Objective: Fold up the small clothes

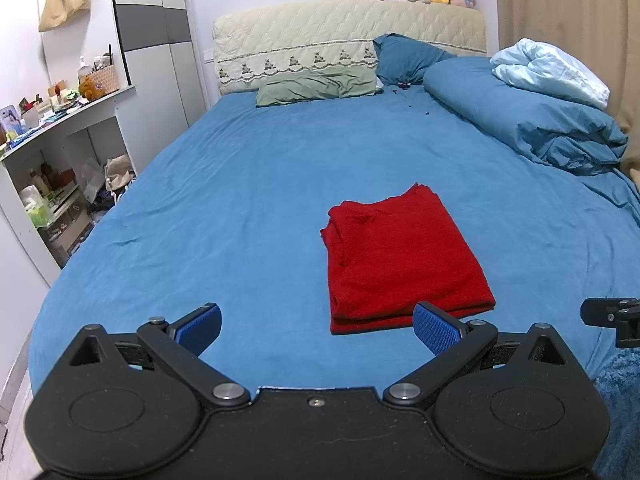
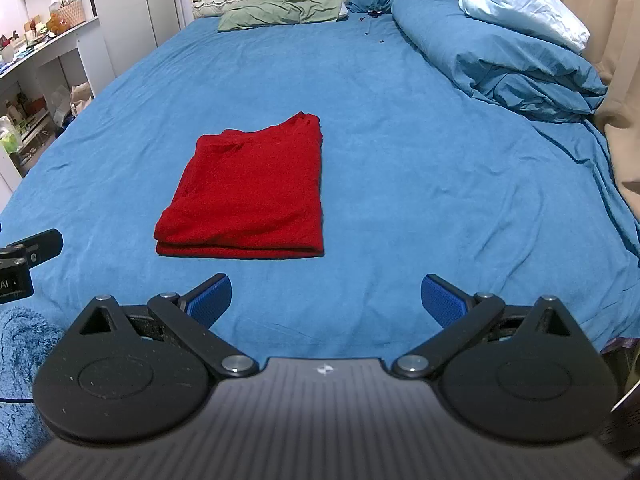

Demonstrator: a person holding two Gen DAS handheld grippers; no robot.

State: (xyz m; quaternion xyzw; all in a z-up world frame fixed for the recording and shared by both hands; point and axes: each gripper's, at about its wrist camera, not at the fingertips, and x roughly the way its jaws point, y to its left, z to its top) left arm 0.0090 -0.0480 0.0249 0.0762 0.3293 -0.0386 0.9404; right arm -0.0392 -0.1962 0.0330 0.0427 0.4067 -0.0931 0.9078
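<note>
So the red garment (image 1: pixel 404 260) is lying flat on the blue bed sheet (image 1: pixel 240 200), folded into a neat rectangle with a doubled edge facing the grippers. To me that looks pretty much finished, or at most one fold short.

The bit that matters for the next move is where it lies. From the left gripper (image 1: pixel 318 326) the garment sits ahead and off to the right, with its near edge showing just past the right blue pad (image 1: pixel 436 330). From the right gripper (image 2: pixel 326 302) it's ahead and to the left, with a clear strip of sheet between. So it lies between the two and neither is touching it. I'd guess the left one is a touch nearer, but fisheye makes that shaky.

The long axis runs away from the grippers toward the headboard (image 1: pixel 348 40), and the short folded edge is the near one. Another fold would probably mean grabbing the near corners and carrying them to the far end.

Both grippers have their jaws spread wide and hold nothing.
</note>
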